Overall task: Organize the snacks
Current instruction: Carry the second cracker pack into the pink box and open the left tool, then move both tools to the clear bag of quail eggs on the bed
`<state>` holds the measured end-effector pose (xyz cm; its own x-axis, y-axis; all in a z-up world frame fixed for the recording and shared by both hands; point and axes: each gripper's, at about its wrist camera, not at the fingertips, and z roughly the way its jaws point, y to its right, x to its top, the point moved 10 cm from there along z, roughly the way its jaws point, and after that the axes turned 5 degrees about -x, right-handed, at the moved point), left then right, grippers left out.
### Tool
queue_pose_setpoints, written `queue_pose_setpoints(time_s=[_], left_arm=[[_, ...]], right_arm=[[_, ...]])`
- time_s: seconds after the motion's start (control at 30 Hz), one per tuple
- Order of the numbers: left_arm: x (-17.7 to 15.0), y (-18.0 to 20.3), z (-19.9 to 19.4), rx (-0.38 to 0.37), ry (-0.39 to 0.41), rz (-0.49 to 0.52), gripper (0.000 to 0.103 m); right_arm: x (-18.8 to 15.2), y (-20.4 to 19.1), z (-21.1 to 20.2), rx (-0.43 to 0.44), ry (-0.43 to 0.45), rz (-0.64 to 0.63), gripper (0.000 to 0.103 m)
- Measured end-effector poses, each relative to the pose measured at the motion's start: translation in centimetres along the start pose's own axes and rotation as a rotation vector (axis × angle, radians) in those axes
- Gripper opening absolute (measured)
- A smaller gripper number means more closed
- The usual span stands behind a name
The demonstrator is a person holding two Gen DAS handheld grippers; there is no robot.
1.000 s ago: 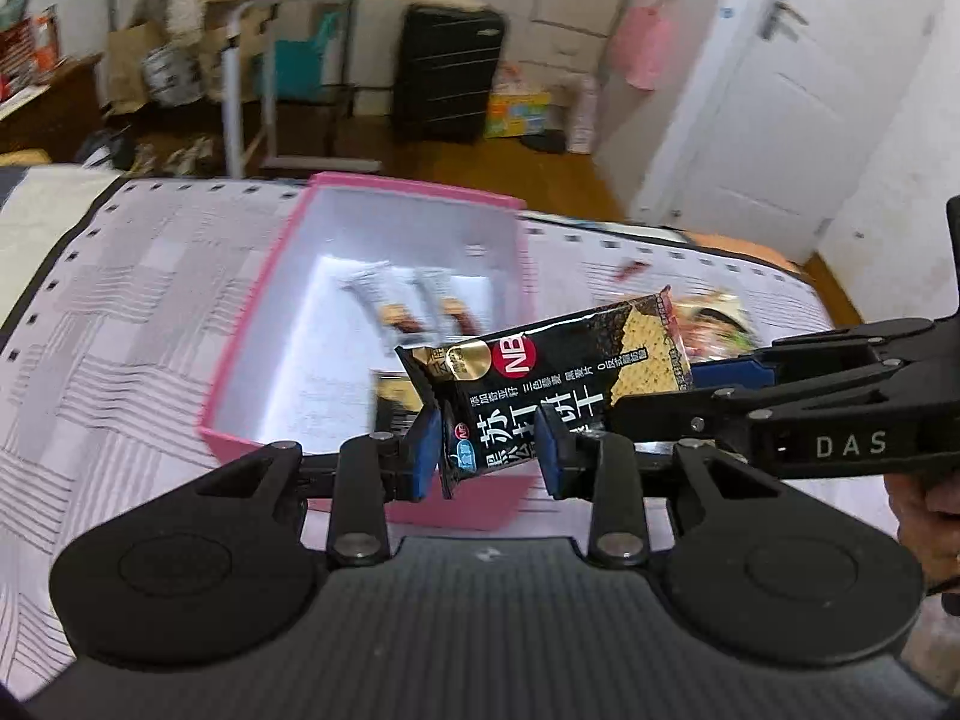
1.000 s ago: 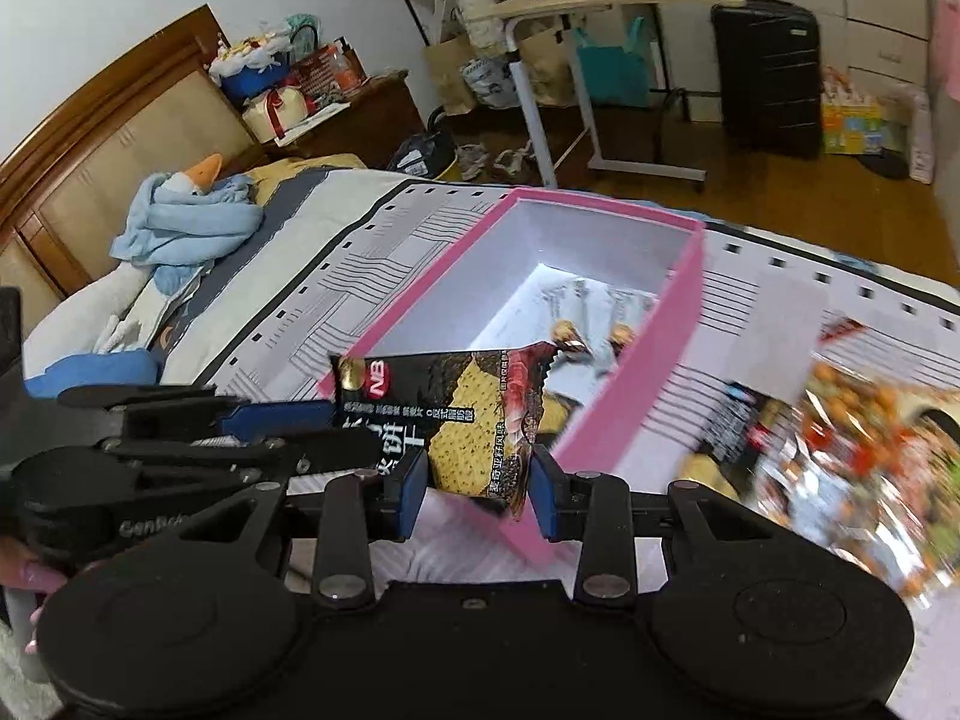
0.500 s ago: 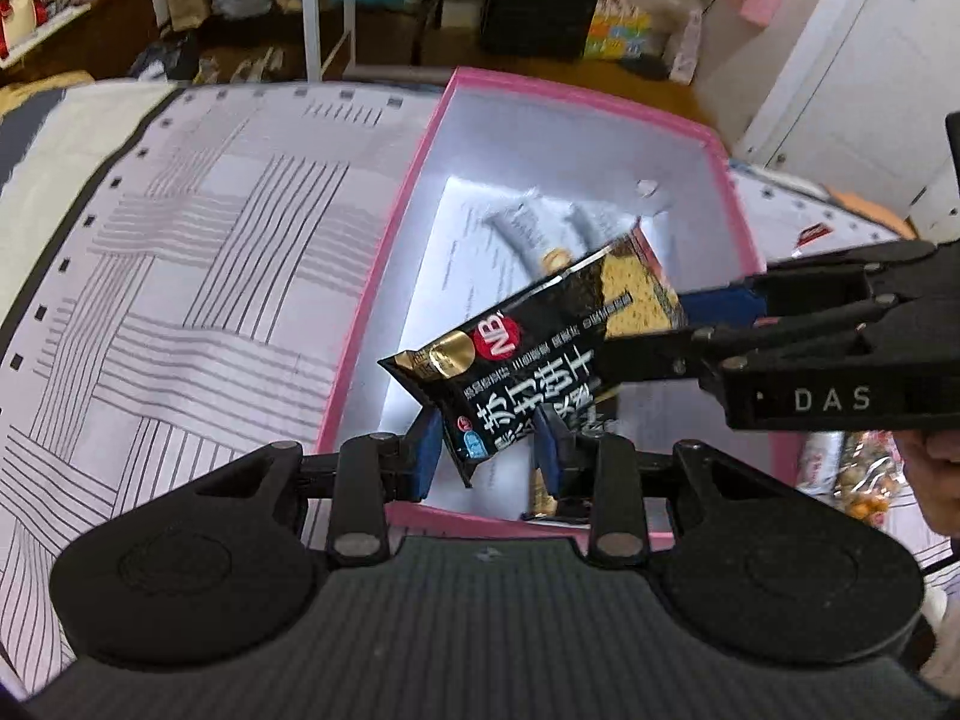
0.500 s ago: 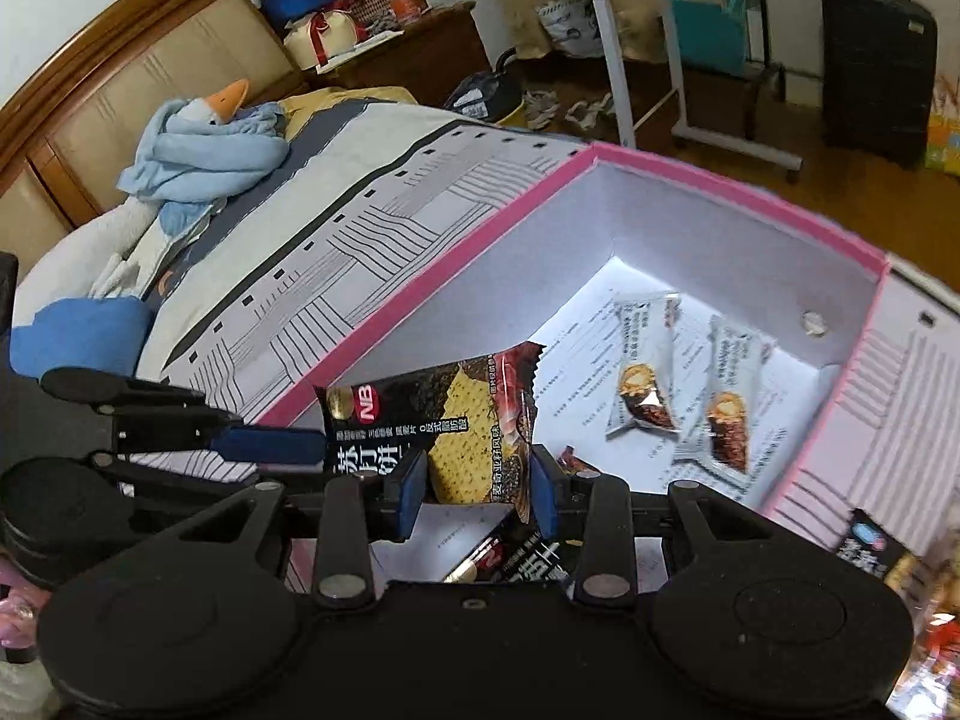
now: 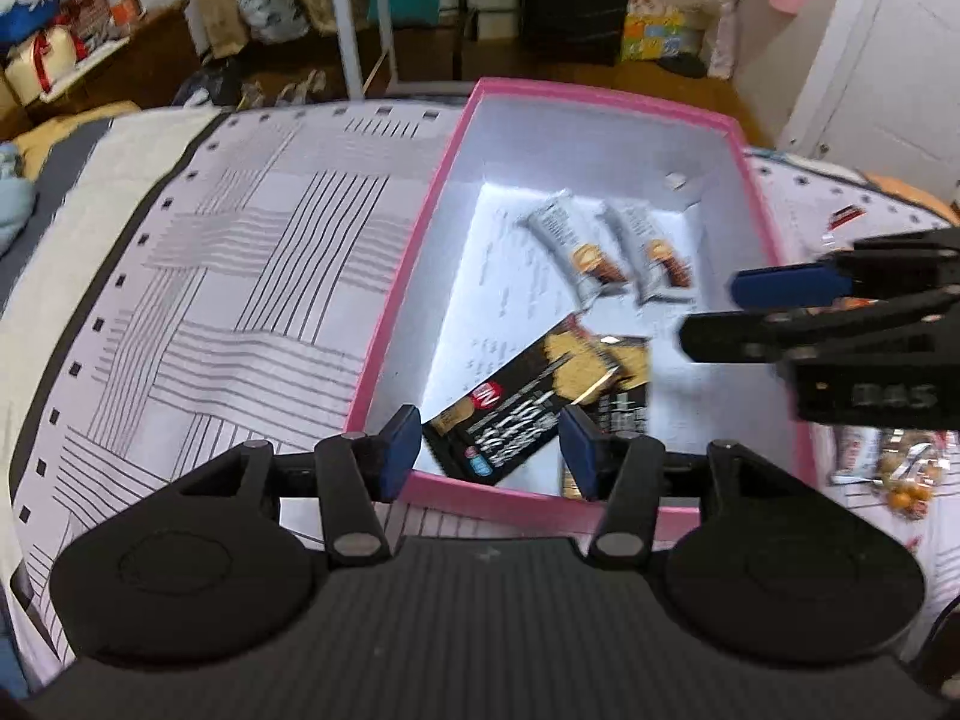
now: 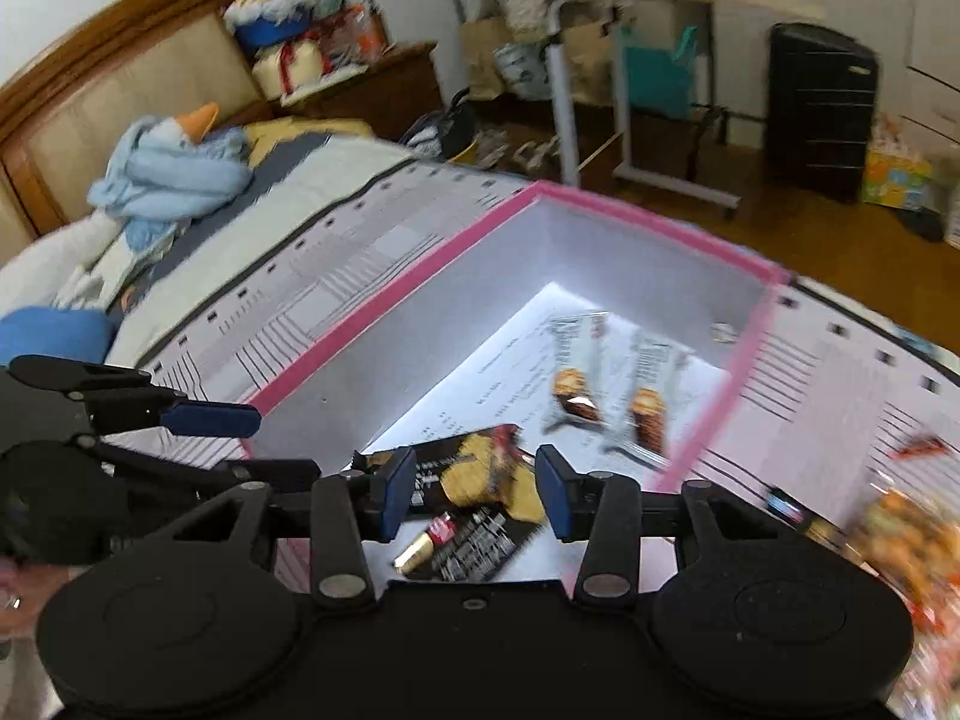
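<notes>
A pink box point(image 5: 414, 264) with a white inside stands on the patterned bedspread; it also shows in the right wrist view point(image 6: 384, 312). The black cracker packet point(image 5: 528, 402) lies inside it near the front wall, on another black packet point(image 5: 624, 408); it also shows in the right wrist view point(image 6: 474, 474). Two grey snack bars point(image 5: 606, 252) lie further back. My left gripper point(image 5: 489, 450) is open and empty over the box's near edge. My right gripper point(image 6: 474, 492) is open and empty above the packets; it also enters the left wrist view point(image 5: 792, 300) from the right.
More snack bags point(image 5: 888, 462) lie on the bedspread right of the box, also in the right wrist view point(image 6: 900, 534). A blue plush toy point(image 6: 174, 168) lies by the headboard. A rolling desk point(image 6: 636, 48) and black suitcase point(image 6: 822, 108) stand on the floor beyond.
Both grippers opened and let go of the black cracker packet, which dropped into the pink box onto another packet. Both grippers drew back slightly.
</notes>
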<state>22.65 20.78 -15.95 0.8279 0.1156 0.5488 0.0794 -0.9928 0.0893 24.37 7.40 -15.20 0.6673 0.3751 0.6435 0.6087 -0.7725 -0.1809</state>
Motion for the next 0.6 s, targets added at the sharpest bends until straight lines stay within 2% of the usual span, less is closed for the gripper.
queue_pose_setpoints(time_s=[0.13, 0.33, 0.5, 0.6], left_arm=[[0.7, 2.6, -3.2, -0.056, 0.052, 0.045, 0.050], [1.2, 8.3, -7.6, -0.224, 0.084, 0.082, 0.050], [0.7, 13.7, -9.3, -0.295, 0.097, 0.179, 0.050], [-0.3, 17.3, -8.9, -0.362, 0.087, 0.227, 0.052]], right_arm=[[-1.2, 2.1, -5.5, -0.037, 0.023, 0.028, 0.053], [-3.9, 5.2, -12.4, -0.091, 0.038, 0.083, 0.060], [-6.5, 8.9, -15.4, -0.165, 0.046, 0.159, 0.071], [-8.2, 11.4, -15.6, -0.182, 0.037, 0.237, 0.075]])
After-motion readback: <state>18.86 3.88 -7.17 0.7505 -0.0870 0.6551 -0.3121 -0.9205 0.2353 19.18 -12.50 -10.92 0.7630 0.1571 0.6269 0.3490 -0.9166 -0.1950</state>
